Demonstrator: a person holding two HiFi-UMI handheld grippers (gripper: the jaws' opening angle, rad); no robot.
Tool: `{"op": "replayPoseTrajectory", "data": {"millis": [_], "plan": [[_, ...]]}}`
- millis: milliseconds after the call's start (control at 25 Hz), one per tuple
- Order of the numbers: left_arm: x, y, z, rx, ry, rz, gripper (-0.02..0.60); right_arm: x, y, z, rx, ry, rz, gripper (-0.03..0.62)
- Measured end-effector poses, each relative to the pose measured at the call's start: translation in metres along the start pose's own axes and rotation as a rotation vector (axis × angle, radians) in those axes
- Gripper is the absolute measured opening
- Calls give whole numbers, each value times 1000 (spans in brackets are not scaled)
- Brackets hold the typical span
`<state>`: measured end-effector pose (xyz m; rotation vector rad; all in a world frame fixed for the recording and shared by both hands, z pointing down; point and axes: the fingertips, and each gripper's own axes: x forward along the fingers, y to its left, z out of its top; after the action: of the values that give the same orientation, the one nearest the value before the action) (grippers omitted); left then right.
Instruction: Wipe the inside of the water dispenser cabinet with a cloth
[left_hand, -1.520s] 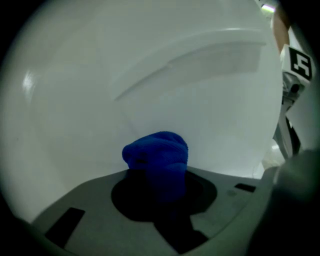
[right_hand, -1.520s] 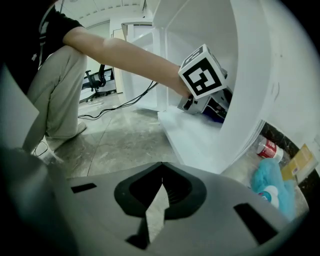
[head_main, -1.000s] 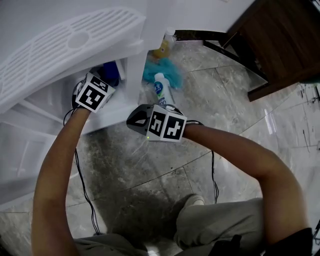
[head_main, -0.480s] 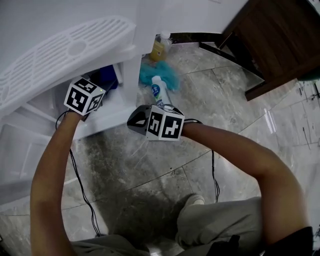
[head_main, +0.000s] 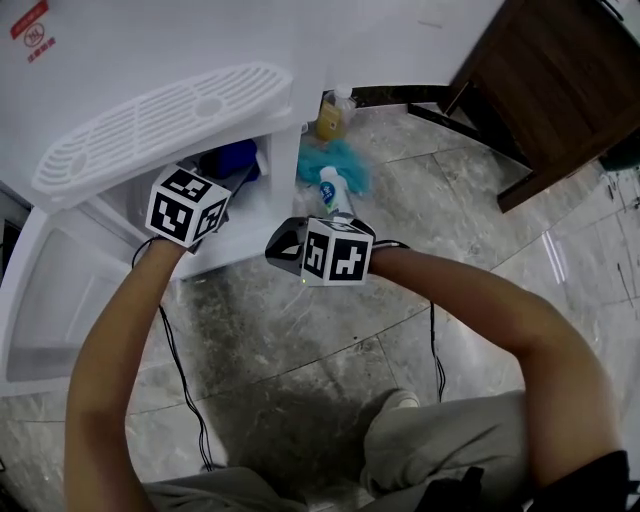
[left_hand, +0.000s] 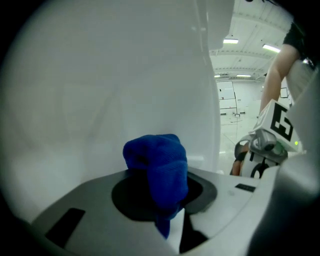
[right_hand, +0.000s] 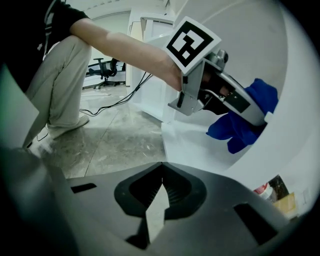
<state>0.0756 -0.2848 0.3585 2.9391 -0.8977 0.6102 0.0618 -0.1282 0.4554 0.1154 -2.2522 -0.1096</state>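
My left gripper (head_main: 228, 180) reaches into the open lower compartment of the white water dispenser cabinet (head_main: 250, 215), shut on a bunched blue cloth (head_main: 232, 158). In the left gripper view the cloth (left_hand: 159, 165) bulges out above the jaws, close to the white inner wall (left_hand: 100, 95); I cannot tell if it touches. The right gripper view shows the left gripper (right_hand: 260, 117) and the cloth (right_hand: 247, 112) at the compartment's mouth. My right gripper (head_main: 295, 248) hovers over the floor just outside the cabinet, shut with nothing in it (right_hand: 161, 187).
The cabinet door (head_main: 60, 290) hangs open at the left, under the white drip grille (head_main: 160, 120). A white spray bottle (head_main: 330, 190), a teal cloth (head_main: 340, 160) and a yellow bottle (head_main: 330, 115) sit beside the cabinet. Dark wooden furniture (head_main: 560, 80) stands at the right. A cable (head_main: 185, 390) trails on the floor.
My left gripper has risen inside the compartment with the blue cloth still in it. The right gripper has lifted slightly and stays shut.
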Motion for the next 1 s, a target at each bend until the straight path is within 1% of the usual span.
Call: {"op": "replayPoseTrajectory", "data": {"millis": [120, 200, 280, 320, 360, 440, 520, 600, 720, 800, 880, 1000], "plan": [[-15, -6, 30, -11, -101, 27, 91, 0, 3, 9, -25, -6, 3, -2], [-22, -7, 48, -23, -163, 73, 89, 2, 5, 13, -36, -8, 7, -2], [-31, -4, 66, -39, -252, 151, 89, 5, 8, 15, -56, 0, 12, -2], [-37, -3, 77, -26, -298, 201, 89, 6, 9, 16, -73, 6, 14, -2], [-43, -2, 87, 8, -335, 259, 89, 8, 9, 16, -90, 13, 15, -2], [-52, 0, 103, 73, -377, 372, 89, 10, 10, 18, -110, 18, 19, -2], [-55, 5, 110, 77, -392, 451, 89, 11, 12, 18, -117, 19, 23, -2], [-55, 9, 113, 60, -409, 499, 89, 10, 13, 16, -120, 23, 25, -2], [-57, 12, 113, 27, -452, 537, 89, 9, 13, 8, -119, 31, 27, -2], [-55, 15, 114, 37, -462, 548, 89, 7, 13, 1, -115, 40, 27, -2], [-49, 25, 113, 50, -440, 558, 89, 5, 14, -7, -110, 52, 26, -2], [-38, 54, 110, 11, -392, 610, 89, 4, 15, -11, -105, 57, 27, -2]]}}
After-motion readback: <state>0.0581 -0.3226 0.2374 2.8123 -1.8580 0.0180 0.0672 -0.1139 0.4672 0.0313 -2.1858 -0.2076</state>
